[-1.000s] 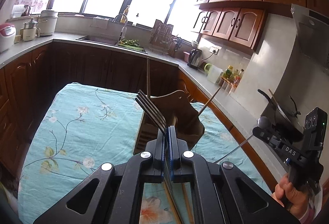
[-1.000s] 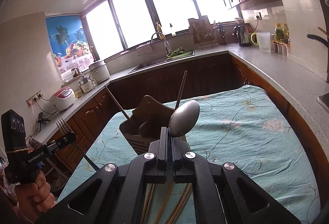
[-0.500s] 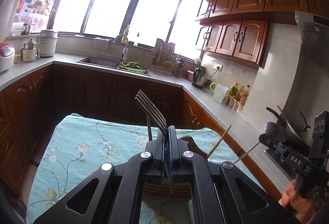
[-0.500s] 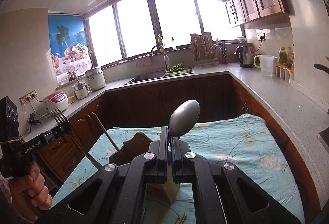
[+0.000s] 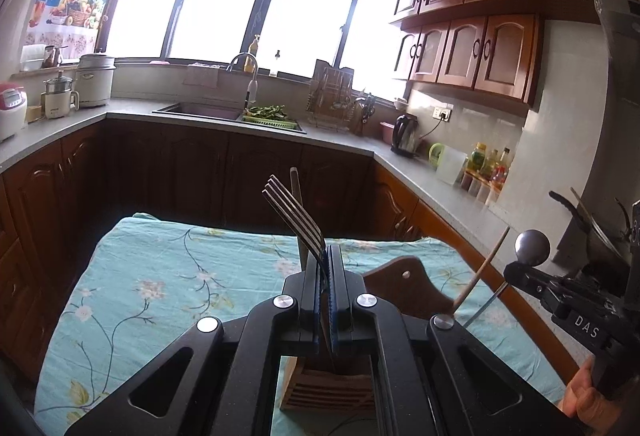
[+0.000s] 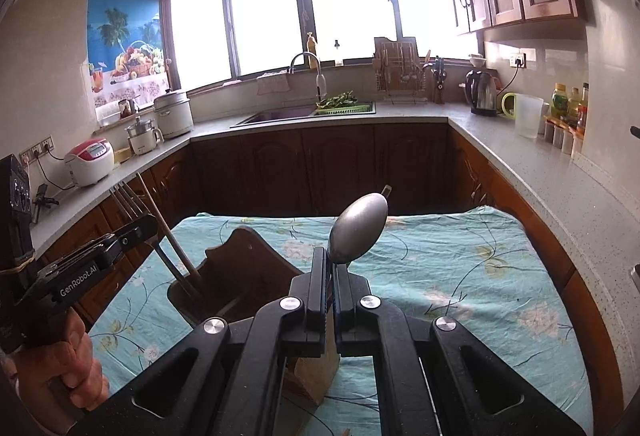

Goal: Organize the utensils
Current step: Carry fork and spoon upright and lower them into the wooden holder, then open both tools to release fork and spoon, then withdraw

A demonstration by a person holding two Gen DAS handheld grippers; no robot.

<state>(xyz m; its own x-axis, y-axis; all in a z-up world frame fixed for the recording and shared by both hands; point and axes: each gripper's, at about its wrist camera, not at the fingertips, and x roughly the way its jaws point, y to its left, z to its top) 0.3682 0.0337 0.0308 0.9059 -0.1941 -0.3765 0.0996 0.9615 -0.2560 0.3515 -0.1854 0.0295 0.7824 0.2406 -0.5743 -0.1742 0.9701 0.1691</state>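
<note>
Fork (image 5: 297,216) is clamped in my left gripper (image 5: 329,268), fingers fully closed on its neck, tines up, handle hanging over the wooden holder (image 6: 244,276) mid-counter, nearer the left edge. Right gripper (image 6: 331,268) is closed on the spoon (image 6: 358,228), bowl up. I'd lower each handle straight into a free slot, clear of the chopsticks (image 6: 168,232), before letting go.

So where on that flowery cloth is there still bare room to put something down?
The tablecloth lies bare right of the wooden utensil holder and on toward the far edge. In the left view its left half is bare too. Around the holder it is crowded: chopsticks, both tongs, fork and spoon.
</note>
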